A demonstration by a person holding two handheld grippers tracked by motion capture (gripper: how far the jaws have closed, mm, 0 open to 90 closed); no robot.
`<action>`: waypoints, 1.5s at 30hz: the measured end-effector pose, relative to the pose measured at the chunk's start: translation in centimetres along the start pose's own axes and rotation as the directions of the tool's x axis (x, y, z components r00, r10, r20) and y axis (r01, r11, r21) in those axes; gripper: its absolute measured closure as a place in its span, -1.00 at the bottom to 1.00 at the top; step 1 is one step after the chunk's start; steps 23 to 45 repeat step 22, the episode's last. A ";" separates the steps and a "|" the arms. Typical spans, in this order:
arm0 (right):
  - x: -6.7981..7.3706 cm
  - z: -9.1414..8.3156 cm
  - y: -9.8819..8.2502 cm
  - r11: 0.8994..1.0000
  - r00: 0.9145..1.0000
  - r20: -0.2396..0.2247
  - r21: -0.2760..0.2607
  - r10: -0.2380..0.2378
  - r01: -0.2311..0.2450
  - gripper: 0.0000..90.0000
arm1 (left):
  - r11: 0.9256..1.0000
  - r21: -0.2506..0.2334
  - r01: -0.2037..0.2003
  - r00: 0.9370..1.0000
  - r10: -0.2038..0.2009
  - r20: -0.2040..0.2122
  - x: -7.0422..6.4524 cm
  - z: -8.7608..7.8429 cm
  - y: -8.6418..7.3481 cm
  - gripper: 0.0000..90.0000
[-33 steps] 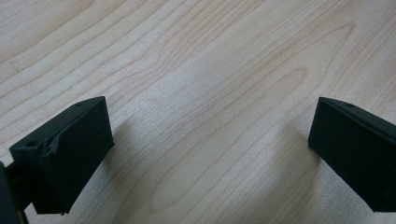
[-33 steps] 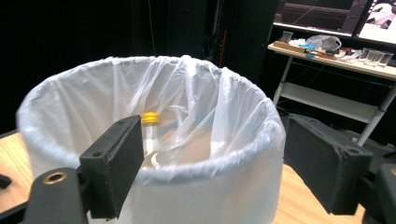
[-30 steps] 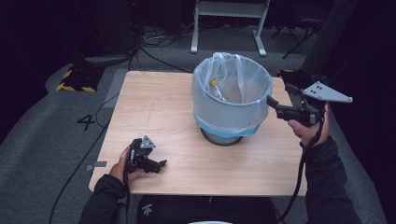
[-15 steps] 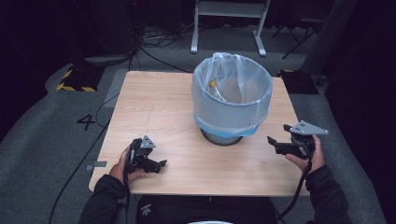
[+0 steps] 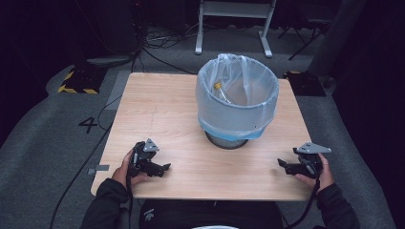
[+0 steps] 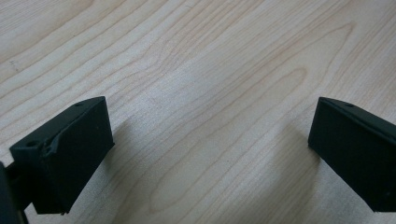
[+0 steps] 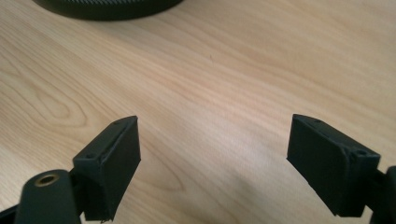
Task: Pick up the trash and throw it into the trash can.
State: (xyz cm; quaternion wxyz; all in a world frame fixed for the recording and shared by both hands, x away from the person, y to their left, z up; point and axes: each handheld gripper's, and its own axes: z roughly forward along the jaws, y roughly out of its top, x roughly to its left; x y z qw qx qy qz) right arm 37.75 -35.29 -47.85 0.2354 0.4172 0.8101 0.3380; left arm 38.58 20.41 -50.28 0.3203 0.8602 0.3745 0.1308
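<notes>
A round bin [image 5: 237,102] lined with a pale blue plastic bag stands on the wooden table [image 5: 157,112], right of its middle. Inside it lies a clear bottle with a yellow cap [image 5: 220,90]. My left gripper [image 5: 164,168] rests on the table near the front left edge, open, with bare wood between its jaws [image 6: 210,154]. My right gripper [image 5: 282,165] sits low at the front right corner, open and holding nothing [image 7: 212,154]. The bin's dark base [image 7: 107,7] shows at the top of the right gripper view.
The table stands on grey carpet with a number 4 [image 5: 89,124] marked to the left. Cables [image 5: 157,40] and a white metal stand [image 5: 235,19] lie behind the table. A black and yellow striped block [image 5: 76,81] sits at the back left.
My right gripper has come down from beside the bin's rim to the table's front right corner. The left gripper has stayed where it was.
</notes>
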 end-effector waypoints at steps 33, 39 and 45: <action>-0.8 0.8 -2.7 0.998 0.997 -0.054 0.015 0.058 -0.057 -0.67 | 1.000 0.000 0.001 1.000 -0.001 0.001 0.0 0.0 0.0 -1.00; -0.8 0.8 -2.7 0.998 0.997 -0.054 0.015 0.058 -0.057 -0.67 | 1.000 0.000 0.001 1.000 -0.001 0.001 0.0 0.0 0.0 -1.00; -0.8 0.8 -2.7 0.998 0.997 -0.054 0.015 0.058 -0.057 -0.67 | 1.000 0.000 0.001 1.000 -0.001 0.001 0.0 0.0 0.0 -1.00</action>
